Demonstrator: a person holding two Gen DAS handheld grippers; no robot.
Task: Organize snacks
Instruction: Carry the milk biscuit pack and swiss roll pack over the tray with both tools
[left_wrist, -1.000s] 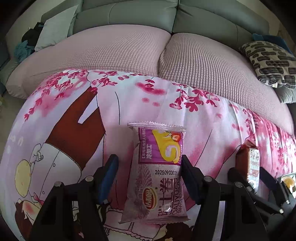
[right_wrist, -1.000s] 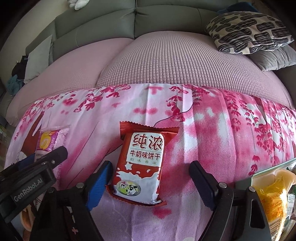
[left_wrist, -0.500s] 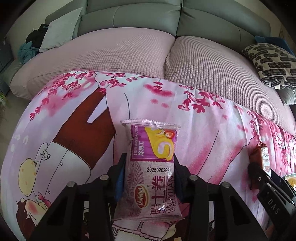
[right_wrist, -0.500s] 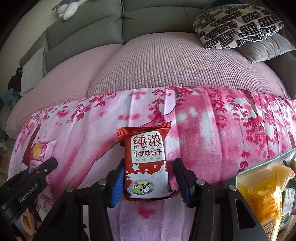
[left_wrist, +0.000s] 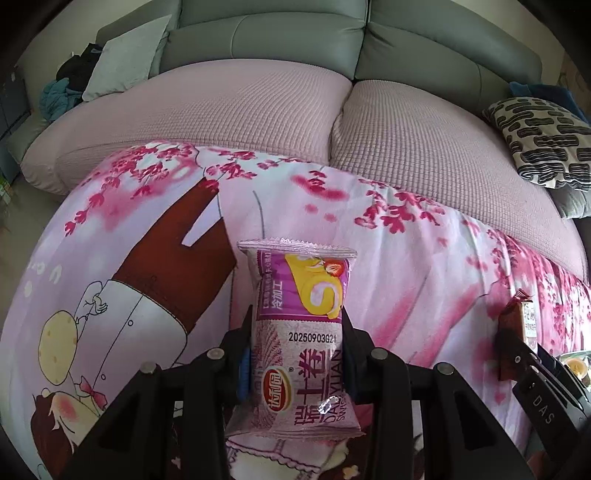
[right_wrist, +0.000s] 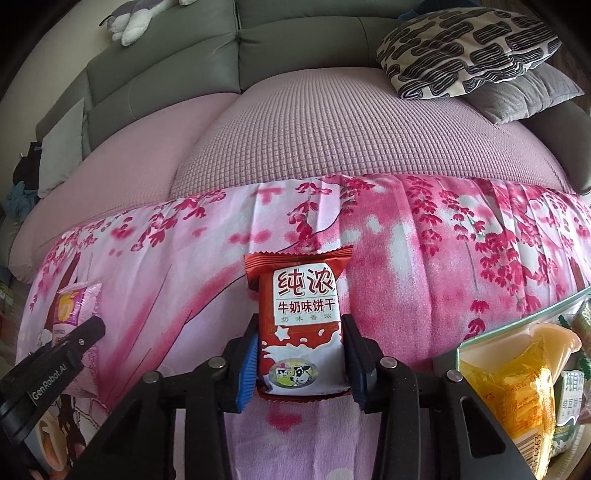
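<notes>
At the far left of the left wrist view, a grey cushion (left_wrist: 125, 59) and a dark heap of clothes (left_wrist: 70, 85) sit on the grey sofa (left_wrist: 424, 44), the heap too dim to sort out. The cloth-covered tabletop (left_wrist: 406, 266) carries a cherry-blossom and cartoon print, and its left edge drops away to the floor. The left claw (left_wrist: 295, 354) is closed tight on the purple Swiss-roll packet (left_wrist: 301, 332), its fingers pressing both sides; the packet's lower end is cut off by the frame and by the claw's black body. To the right of it lies bare cloth. In the right wrist view, that same purple packet (right_wrist: 70, 306) shows only as a sliver at the left edge, half hidden behind the other gripper's black arm. The right claw (right_wrist: 301, 354) is pinched shut on the red milk-biscuit packet (right_wrist: 303, 328), which is held above the cloth with its crimped top pointing at the sofa's pink seat pads (right_wrist: 332, 136). Open cloth lies on either side. At the lower right, a clear bin (right_wrist: 517, 325), cut by the frame, holds a yellow jelly cup (right_wrist: 517, 391) and a green-and-white packet (right_wrist: 570, 402) whose label is only partly readable. A patterned pillow (right_wrist: 465, 48) rests upper right.
</notes>
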